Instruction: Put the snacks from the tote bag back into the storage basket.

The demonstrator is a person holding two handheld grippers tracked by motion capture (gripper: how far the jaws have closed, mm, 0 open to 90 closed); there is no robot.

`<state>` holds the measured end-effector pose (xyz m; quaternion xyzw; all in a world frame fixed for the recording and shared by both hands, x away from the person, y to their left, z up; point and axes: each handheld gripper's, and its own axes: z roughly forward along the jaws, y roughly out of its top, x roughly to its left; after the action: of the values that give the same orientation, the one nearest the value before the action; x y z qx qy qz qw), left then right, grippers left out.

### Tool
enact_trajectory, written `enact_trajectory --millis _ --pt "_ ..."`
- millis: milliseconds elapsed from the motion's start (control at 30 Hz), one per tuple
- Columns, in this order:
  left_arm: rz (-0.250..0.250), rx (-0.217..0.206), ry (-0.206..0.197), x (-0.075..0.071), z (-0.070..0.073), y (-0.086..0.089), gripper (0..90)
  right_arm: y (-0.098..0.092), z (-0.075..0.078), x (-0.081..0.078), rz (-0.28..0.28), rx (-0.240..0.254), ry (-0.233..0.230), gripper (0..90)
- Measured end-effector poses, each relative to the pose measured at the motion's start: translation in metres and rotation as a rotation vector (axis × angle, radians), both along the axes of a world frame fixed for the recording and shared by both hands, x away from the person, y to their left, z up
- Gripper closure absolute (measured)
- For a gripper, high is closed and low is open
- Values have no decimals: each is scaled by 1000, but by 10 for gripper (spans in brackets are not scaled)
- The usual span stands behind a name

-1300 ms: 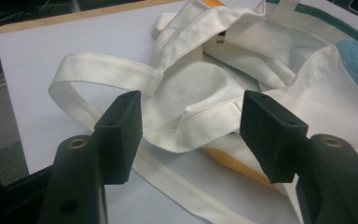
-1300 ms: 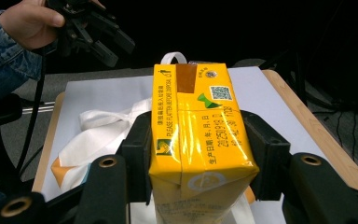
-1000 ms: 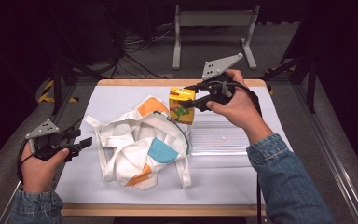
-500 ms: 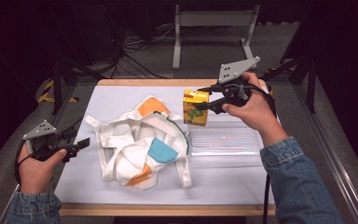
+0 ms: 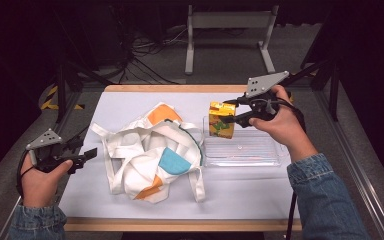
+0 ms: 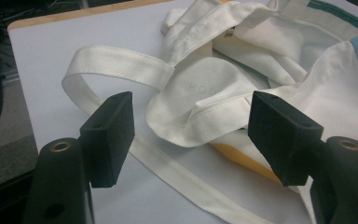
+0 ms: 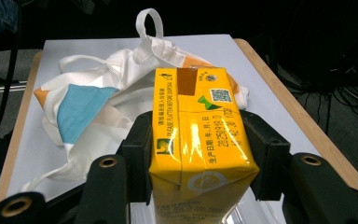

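Quick count of what's on the table (image 5: 130, 210): one yellow drink carton (image 5: 221, 120), up near the far edge toward the right corner. One clear plastic tray (image 5: 242, 151), sitting along the right side just under the carton. One white tote bag (image 5: 152, 152) with orange and blue patches, crumpled mid-table; it's got two straps I think, hard to be sure with the folds. Two handheld grippers, the left gripper (image 5: 87, 156) at the left edge and the right gripper (image 5: 231, 112) at the carton.

The high view looks down the table (image 5: 130, 200); both gripper views sit close, sharing the white bag (image 5: 150, 150).
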<state>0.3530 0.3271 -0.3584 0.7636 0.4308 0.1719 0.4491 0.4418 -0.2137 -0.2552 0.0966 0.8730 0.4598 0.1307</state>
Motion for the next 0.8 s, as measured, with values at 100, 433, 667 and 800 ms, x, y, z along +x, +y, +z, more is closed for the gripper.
enact_trajectory --millis 100,433,667,800 --pt "-1 1 -2 0 0 0 326 -3 -9 0 -1 -3 -3 513" --pt "-5 5 -2 0 0 -1 327 -11 -34 -1 -2 -1 20 513" --pt "-7 7 -1 1 -1 -2 328 -12 -47 0 0 -17 20 513" --pt "-7 5 0 1 -1 -2 331 -13 -50 1 4 -26 4 513"
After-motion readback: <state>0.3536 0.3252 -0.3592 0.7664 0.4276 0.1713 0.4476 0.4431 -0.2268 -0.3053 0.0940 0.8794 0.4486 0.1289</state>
